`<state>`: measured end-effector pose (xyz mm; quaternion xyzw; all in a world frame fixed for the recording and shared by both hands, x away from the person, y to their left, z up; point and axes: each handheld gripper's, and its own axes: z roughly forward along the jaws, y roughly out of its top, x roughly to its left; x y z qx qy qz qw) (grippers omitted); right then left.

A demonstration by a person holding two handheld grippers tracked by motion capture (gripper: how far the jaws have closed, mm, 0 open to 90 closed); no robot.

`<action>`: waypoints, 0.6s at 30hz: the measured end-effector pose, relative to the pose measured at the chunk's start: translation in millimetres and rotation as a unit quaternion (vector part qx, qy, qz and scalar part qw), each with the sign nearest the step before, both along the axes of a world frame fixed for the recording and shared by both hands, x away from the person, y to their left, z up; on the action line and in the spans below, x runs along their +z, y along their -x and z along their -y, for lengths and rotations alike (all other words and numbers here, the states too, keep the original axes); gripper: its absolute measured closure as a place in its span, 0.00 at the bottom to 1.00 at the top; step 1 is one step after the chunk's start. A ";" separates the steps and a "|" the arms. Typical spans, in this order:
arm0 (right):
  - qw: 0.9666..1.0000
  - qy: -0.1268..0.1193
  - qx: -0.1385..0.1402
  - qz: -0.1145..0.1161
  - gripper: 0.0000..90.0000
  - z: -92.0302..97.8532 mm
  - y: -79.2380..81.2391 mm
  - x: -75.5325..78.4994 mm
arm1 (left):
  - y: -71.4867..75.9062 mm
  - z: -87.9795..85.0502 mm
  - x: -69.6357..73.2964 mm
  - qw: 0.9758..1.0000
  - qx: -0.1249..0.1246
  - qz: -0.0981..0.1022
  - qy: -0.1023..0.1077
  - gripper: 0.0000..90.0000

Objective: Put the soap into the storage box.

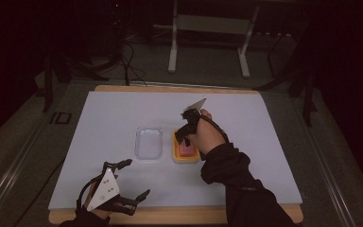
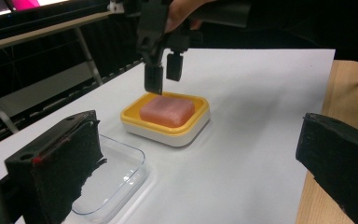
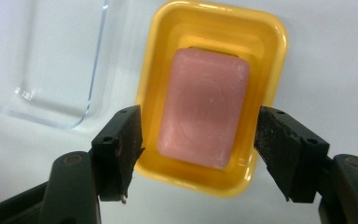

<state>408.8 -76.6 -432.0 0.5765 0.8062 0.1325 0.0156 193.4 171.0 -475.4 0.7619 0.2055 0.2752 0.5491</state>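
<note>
Hovering our right gripper (image 3: 198,156) above the soap (image 3: 204,107) in its yellow dish (image 3: 265,39), jaws spread wide astride it, we judge a pickup is starting. Next, lower squarely and close; our left gripper (image 1: 134,177) waits open near the clear lid (image 1: 149,143).

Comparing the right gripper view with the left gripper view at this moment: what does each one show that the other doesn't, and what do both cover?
Right gripper view alone: a top-down look at the pink soap, framed by the right gripper's open jaws.

Left gripper view alone: that gripper seen from the side, hanging above the soap without touching it, a hand holding it, the wooden table edge, and the left gripper's open jaws.

Both: the soap in the yellow dish and the clear tray beside it, on the white mat.
</note>
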 end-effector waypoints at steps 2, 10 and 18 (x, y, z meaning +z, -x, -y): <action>1.000 0.004 0.028 0.013 0.34 4.0 3.3 2.7 | -0.2 0.1 -0.1 1.000 0.000 0.000 0.000 0.01; 0.990 0.003 0.121 0.065 0.27 24.8 12.0 5.5 | -0.4 0.3 -0.1 1.000 0.001 -0.002 -0.001 0.01; 0.987 -0.027 0.141 0.074 0.21 50.3 21.4 0.0 | -0.6 0.2 -0.3 1.000 0.001 -0.003 -0.001 0.01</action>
